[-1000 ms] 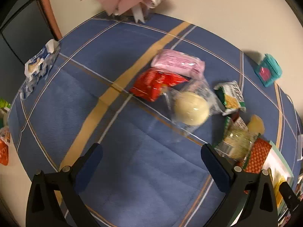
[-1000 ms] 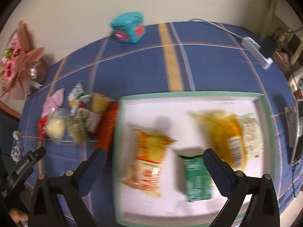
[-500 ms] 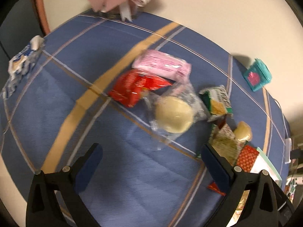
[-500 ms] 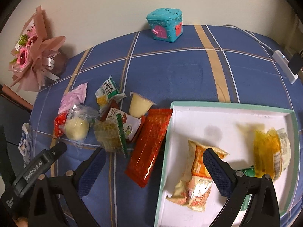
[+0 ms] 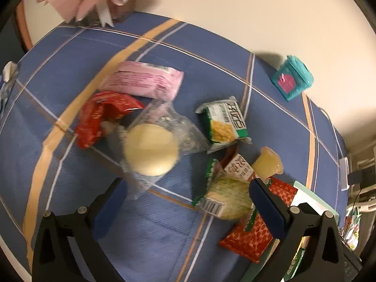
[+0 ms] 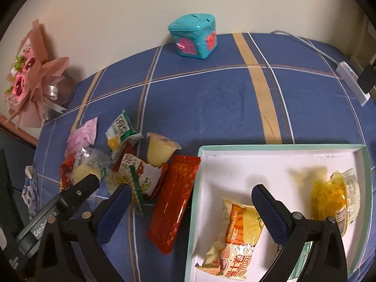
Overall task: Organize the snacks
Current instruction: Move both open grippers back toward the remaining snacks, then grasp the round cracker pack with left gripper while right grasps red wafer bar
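Right wrist view gives us the widest layout: the blue plaid tablecloth, then the white tray on its right side, already holding an orange packet and a yellow one. Our right gripper hangs above the tray's left edge, fingers wide apart and empty.

Left of the tray lies the unsorted heap, with the long red packet touching the tray wall and a jelly cup just behind it.

From the left wrist camera, our left gripper is spread open too, its left finger close under the clear bag holding a pale round bun.

We judge that bag the likeliest target. Its film looks slippery and loose, so pinching only the wrapper could let the bun swing or slide out, and the overlapping red wrapper may get dragged along.
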{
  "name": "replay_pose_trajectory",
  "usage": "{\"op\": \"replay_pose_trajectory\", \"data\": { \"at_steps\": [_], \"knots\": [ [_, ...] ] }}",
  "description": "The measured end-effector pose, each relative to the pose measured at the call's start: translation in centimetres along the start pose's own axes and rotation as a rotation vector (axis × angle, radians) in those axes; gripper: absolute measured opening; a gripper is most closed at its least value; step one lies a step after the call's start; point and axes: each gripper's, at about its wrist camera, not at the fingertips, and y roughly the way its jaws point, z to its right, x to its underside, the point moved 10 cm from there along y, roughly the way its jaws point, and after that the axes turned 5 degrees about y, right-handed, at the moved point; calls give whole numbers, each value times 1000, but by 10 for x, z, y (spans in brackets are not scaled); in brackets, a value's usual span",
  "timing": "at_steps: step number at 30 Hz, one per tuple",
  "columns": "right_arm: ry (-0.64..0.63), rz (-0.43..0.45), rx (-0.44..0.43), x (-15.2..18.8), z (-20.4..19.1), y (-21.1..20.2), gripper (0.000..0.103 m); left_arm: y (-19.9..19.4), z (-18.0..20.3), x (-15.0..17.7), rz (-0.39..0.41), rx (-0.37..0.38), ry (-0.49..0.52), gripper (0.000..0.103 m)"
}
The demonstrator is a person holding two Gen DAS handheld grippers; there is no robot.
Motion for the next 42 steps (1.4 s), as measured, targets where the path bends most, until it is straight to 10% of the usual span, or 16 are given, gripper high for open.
{"op": "replay_pose_trajectory", "data": {
  "at_steps": [18,42],
  "knots": [
    [86,-45,11,1,29,9,75,33,43,16,-84,125,67,61],
    [-11,-135,-55,21,-19,19,46,26,-30,27,-153,60,-69,60]
  ]
}}
